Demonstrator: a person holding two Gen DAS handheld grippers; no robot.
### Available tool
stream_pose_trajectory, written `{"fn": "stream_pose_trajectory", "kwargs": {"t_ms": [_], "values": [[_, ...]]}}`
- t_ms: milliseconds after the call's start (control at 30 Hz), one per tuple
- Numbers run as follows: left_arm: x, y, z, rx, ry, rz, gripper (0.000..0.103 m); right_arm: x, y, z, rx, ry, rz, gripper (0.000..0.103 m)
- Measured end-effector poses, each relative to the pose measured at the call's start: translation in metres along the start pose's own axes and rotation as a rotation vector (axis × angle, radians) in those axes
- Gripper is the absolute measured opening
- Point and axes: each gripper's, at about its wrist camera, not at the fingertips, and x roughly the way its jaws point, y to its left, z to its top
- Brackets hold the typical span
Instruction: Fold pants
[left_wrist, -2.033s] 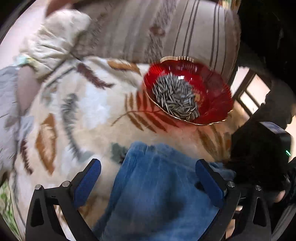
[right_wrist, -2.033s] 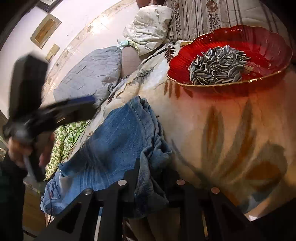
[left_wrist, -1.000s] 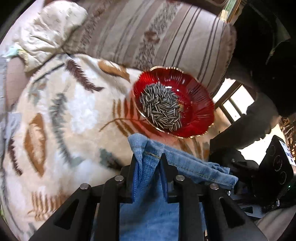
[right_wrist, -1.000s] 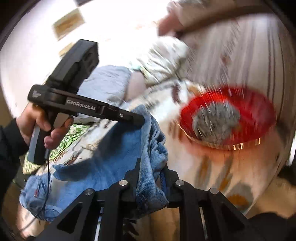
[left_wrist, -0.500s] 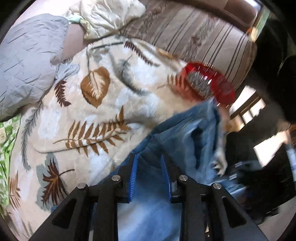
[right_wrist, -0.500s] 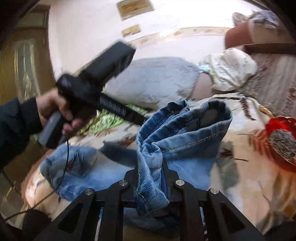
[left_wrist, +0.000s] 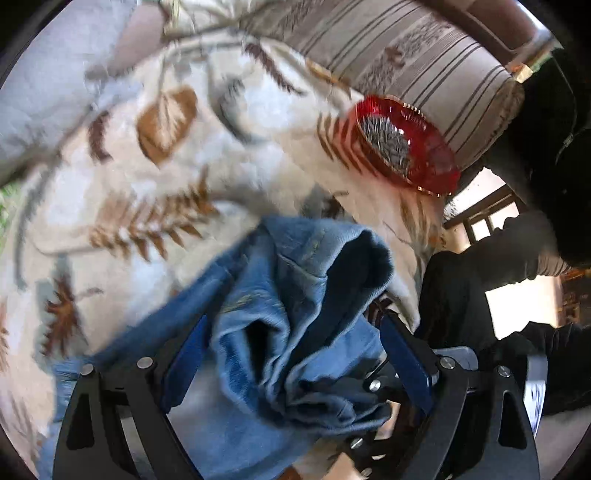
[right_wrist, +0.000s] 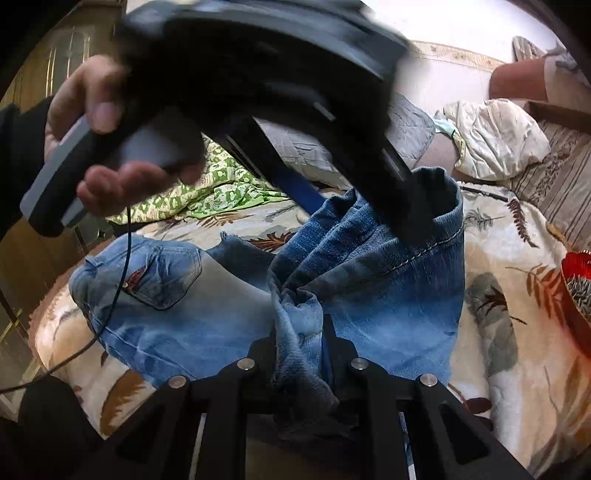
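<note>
The blue jeans (right_wrist: 388, 295) lie on a bed covered by a leaf-print blanket (right_wrist: 517, 266), waist end toward 9 o'clock in the right wrist view and the leg end lifted and bunched at centre. The right gripper (right_wrist: 299, 332) points forward at 6 o'clock, its fingers clamped tight on a fold of denim hem. The left gripper (left_wrist: 291, 354) sits over the cloth with its blue-padded fingers (left_wrist: 404, 354) spread wide, the denim bunched loosely between them and not pinched. In the right wrist view a bare hand (right_wrist: 99, 147) grips that tool's handle at 10 o'clock, angling it down toward the hem. A red bowl (left_wrist: 428, 147) of sunflower seeds (left_wrist: 386, 142) rests at 2 o'clock.
</note>
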Motion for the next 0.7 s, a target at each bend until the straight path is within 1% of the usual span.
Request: {"fn": "stream_pose_trajectory", "kwargs": {"t_ms": [33, 67, 100, 133, 167, 200, 267, 300, 333, 367, 400, 433, 467, 500, 533, 567, 600, 633, 667, 700], "values": [[0.004, 0.002, 0.001, -0.016, -0.002, -0.021, 0.060, 0.001, 0.002, 0.000, -0.008, 0.001, -0.005, 0.018], [0.003, 0.005, 0.002, -0.024, -0.006, -0.020, 0.017, 0.000, 0.003, -0.001, -0.019, 0.002, -0.008, 0.018], [0.002, 0.010, 0.002, -0.042, -0.011, -0.017, 0.015, 0.000, 0.007, -0.001, -0.045, 0.003, -0.024, 0.018], [0.000, 0.022, 0.001, -0.084, -0.024, -0.014, 0.014, -0.001, 0.009, -0.002, -0.067, 0.002, -0.039, 0.018], [0.001, 0.029, -0.001, -0.105, -0.022, -0.010, 0.014, 0.000, 0.011, -0.003, -0.086, 0.002, -0.049, 0.018], [0.003, 0.039, -0.004, -0.130, -0.013, -0.004, 0.014, 0.002, 0.014, -0.003, -0.106, 0.006, -0.059, 0.018], [0.018, 0.063, -0.015, -0.176, 0.035, 0.034, 0.014, 0.010, 0.020, -0.004, -0.138, 0.034, -0.069, 0.018], [0.025, 0.073, -0.020, -0.194, 0.055, 0.053, 0.014, 0.017, 0.024, -0.006, -0.153, 0.060, -0.068, 0.021], [0.035, 0.084, -0.026, -0.223, 0.081, 0.068, 0.014, 0.028, 0.030, -0.009, -0.172, 0.108, -0.061, 0.021], [0.043, 0.090, -0.030, -0.237, 0.095, 0.066, 0.014, 0.040, 0.036, -0.013, -0.198, 0.157, -0.070, 0.024], [0.047, 0.094, -0.033, -0.245, 0.096, 0.059, 0.015, 0.048, 0.041, -0.017, -0.228, 0.185, -0.086, 0.025], [0.050, 0.100, -0.034, -0.271, 0.089, 0.043, 0.016, 0.051, 0.046, -0.020, -0.254, 0.189, -0.108, 0.025], [0.049, 0.101, -0.034, -0.281, 0.087, 0.035, 0.017, 0.050, 0.049, -0.021, -0.266, 0.183, -0.122, 0.028], [0.047, 0.100, -0.034, -0.277, 0.083, 0.034, 0.018, 0.049, 0.050, -0.021, -0.267, 0.184, -0.115, 0.035], [0.042, 0.097, -0.035, -0.260, 0.070, 0.038, 0.025, 0.046, 0.048, -0.020, -0.261, 0.181, -0.101, 0.042], [0.033, 0.094, -0.036, -0.255, 0.047, 0.054, 0.043, 0.041, 0.046, -0.020, -0.248, 0.175, -0.080, 0.063], [0.024, 0.094, -0.036, -0.259, 0.025, 0.066, 0.056, 0.031, 0.042, -0.020, -0.223, 0.157, -0.045, 0.075], [0.009, 0.092, -0.038, -0.272, -0.027, 0.086, 0.077, 0.022, 0.039, -0.019, -0.205, 0.135, -0.028, 0.078], [0.000, 0.091, -0.038, -0.279, -0.057, 0.090, 0.083, 0.010, 0.035, -0.018, -0.185, 0.106, -0.021, 0.079], [-0.014, 0.090, -0.040, -0.289, -0.101, 0.089, 0.083, -0.002, 0.031, -0.015, -0.168, 0.082, -0.008, 0.079]]}}
